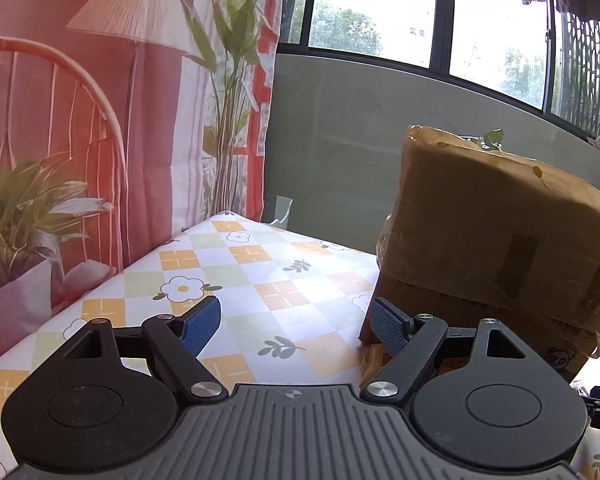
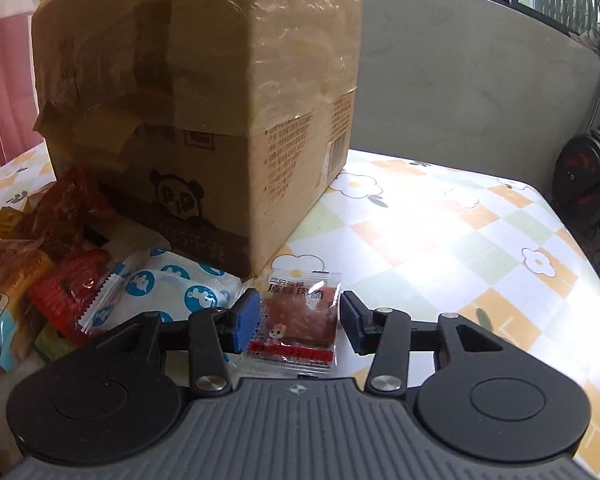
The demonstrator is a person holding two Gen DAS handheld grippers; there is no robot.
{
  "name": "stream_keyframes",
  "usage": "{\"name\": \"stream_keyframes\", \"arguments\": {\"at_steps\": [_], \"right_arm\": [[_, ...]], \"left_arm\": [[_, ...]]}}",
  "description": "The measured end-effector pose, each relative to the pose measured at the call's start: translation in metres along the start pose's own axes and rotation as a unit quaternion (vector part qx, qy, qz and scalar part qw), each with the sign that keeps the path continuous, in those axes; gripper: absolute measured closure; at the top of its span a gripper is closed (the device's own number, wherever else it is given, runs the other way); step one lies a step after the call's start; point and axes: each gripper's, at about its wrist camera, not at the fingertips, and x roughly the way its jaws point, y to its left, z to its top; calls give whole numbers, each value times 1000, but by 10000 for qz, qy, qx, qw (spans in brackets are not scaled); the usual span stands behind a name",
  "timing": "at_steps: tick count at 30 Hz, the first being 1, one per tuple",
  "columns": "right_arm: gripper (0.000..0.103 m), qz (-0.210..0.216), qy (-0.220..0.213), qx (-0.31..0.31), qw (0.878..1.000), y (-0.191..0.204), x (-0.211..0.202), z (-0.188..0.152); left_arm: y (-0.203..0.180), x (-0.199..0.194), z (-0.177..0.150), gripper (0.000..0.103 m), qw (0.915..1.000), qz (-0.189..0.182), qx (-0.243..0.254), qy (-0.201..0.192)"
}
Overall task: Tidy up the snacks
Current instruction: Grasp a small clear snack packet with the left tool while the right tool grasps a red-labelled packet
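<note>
Right gripper (image 2: 298, 322) fingers apart straddling meat-snack packet (image 2: 298, 326) beside cardboard box (image 2: 204, 112), left gripper (image 1: 296, 324) released wide over table (image 1: 260, 268); could pinch slick wrapper edge, slip.

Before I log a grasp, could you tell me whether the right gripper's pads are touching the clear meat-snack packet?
Apart. In the right wrist view the right gripper straddles the packet, and tablecloth shows between its right edge and the right pad; left side unclear.

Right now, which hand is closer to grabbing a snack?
Probably the right. The right gripper already has its open jaws around the small clear meat-snack packet by the cardboard box. The left gripper is open over bare tablecloth.
</note>
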Motion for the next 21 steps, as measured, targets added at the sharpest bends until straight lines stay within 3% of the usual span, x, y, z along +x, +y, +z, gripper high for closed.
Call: {"name": "stream_keyframes", "arguments": {"at_steps": [4, 10, 19, 21], "right_arm": [[43, -58, 33, 131, 9999, -3, 2, 0], [44, -292, -24, -178, 9994, 12, 0, -2], [62, 99, -44, 79, 9999, 0, -7, -6], [63, 108, -79, 77, 9999, -1, -8, -6]], "left_arm": [[3, 1, -6, 19, 10000, 23, -56, 41], [7, 4, -14, 19, 9996, 61, -153, 221], [20, 8, -18, 20, 9988, 137, -329, 335], [24, 9, -19, 22, 9984, 120, -380, 400]]}}
